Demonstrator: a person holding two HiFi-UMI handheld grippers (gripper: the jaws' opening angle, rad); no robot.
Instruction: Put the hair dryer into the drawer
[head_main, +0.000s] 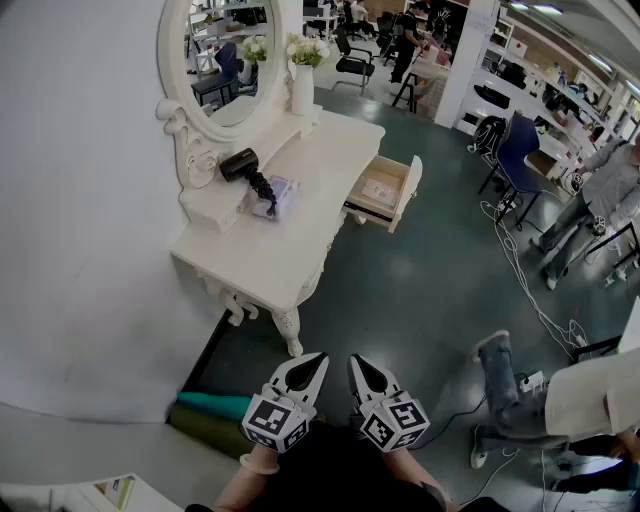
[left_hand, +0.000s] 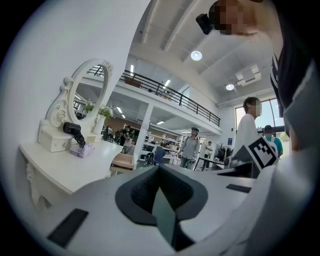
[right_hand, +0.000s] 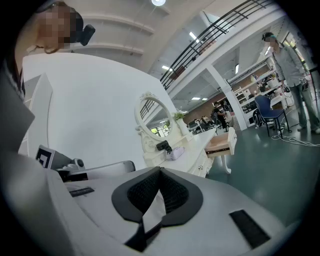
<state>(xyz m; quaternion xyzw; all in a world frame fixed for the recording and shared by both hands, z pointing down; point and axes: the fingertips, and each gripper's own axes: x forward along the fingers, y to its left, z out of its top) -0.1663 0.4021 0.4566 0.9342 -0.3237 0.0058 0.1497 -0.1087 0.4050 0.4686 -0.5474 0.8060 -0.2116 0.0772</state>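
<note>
Left gripper (head_main: 319, 358) and right gripper (head_main: 355, 360) are hovering, jaws together and empty, while well ahead of them the hair dryer (head_main: 240, 165) is lying on a white dressing table (head_main: 300, 225), left of its open drawer (head_main: 385, 190), over teal floor (head_main: 420, 290).

text: none legible | labels: none | signs: none | numbers: none

The left gripper (head_main: 316, 362) and right gripper (head_main: 357, 362) are held side by side, tips near each other, pointing forward and roughly level. Both have their jaws closed together with nothing between them.
</note>
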